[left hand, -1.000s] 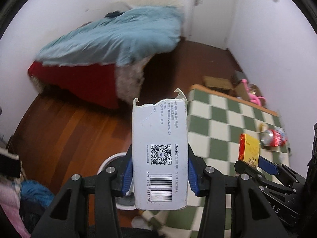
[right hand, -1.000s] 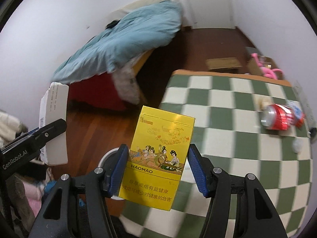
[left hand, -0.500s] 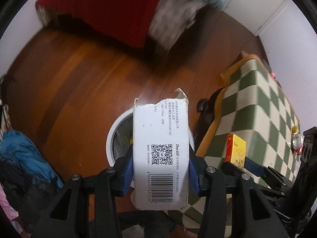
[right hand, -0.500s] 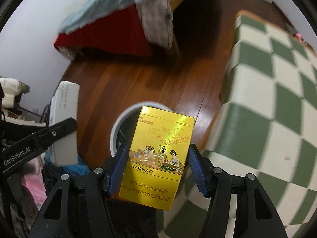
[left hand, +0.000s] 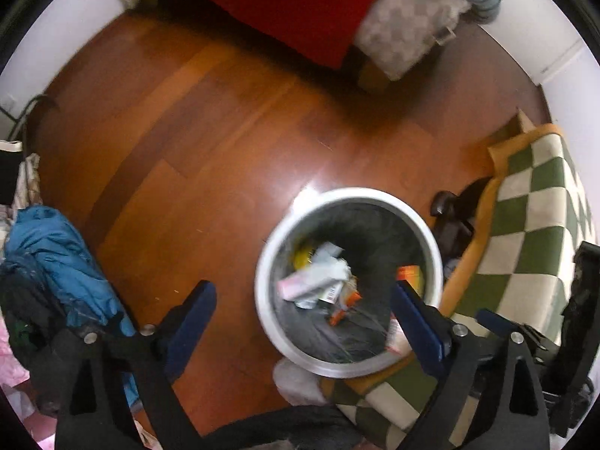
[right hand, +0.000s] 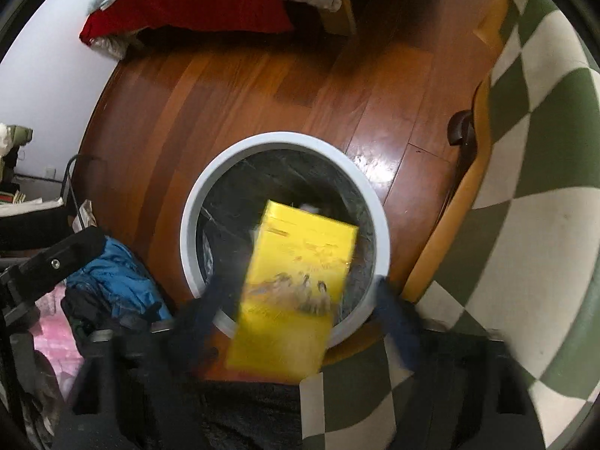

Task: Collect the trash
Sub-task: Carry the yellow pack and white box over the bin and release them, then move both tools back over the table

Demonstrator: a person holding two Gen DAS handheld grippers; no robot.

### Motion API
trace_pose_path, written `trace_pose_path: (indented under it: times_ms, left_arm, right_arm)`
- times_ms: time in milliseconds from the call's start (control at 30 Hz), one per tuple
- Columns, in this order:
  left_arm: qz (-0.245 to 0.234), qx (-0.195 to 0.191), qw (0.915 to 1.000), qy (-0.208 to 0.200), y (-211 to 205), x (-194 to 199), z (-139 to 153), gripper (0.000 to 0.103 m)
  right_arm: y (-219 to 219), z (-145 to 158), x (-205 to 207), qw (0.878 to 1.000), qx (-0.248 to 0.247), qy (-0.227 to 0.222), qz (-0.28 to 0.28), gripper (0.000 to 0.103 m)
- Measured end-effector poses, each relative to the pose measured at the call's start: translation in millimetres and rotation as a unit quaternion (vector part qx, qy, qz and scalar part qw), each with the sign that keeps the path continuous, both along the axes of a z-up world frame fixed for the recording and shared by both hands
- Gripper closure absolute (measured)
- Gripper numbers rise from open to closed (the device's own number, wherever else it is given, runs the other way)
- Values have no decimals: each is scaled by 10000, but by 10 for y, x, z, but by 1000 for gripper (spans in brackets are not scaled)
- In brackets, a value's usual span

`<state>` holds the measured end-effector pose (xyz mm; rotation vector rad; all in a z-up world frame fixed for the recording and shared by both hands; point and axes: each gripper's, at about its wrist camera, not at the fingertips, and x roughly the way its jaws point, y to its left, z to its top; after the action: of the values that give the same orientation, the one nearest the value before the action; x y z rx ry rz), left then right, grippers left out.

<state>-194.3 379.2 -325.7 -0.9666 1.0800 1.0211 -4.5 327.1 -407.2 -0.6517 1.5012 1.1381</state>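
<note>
A round bin with a white rim (left hand: 352, 195) and a black liner stands on the wooden floor, right below both grippers. My left gripper (left hand: 305, 311) is over it with its jaws opening wide and nothing between them. A pale carton (left hand: 315, 281) lies among wrappers inside the bin. In the right wrist view the yellow cigarette pack (right hand: 296, 281) is blurred and loose above the bin's rim (right hand: 285, 140). It sits between the opening jaws of my right gripper (right hand: 296, 318), and the pads stand clear of it.
A table with a green and white checked cloth (left hand: 532, 225) stands right beside the bin. A heap of blue clothes (left hand: 48, 247) lies to the left. A bed with a red cover (left hand: 281, 0) is across the wooden floor.
Both grippers tilted down over the bin and opened. The white carton has left the left jaws. The yellow pack has come loose from the right pads.
</note>
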Motion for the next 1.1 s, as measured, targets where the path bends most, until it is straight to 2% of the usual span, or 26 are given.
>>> trace_pose_path:
  times_ms: [133,233,433,633,867,1100]
  left_arm:
    - [102,209,9996,155,-54,-77,48,2]
    - [64,362,9986,377,-119,-98,86,2]
    - [37,514,9973,523,-241,-113,172,2]
    - [19,598,9966,558,-339,-106,262,2]
    - [-30,851,9948,566,-473,-96,531,2]
    - [-163,1250,9910,444,-694,16,977,2]
  right_arm:
    - [15,34,-68,9996,-57,-233,136,5]
    - [15,134,-112,9979,-169,-583,230,4]
    - [-63,340,-161,9921,-295,-1168,340,2]
    - [-173,468,-192,9910,-313,-1249,364,2]
    - [-278,661,-208,9925,-152,-1184,270,2]
    - [-466,1132,-126,9943,345,-1003,42,2]
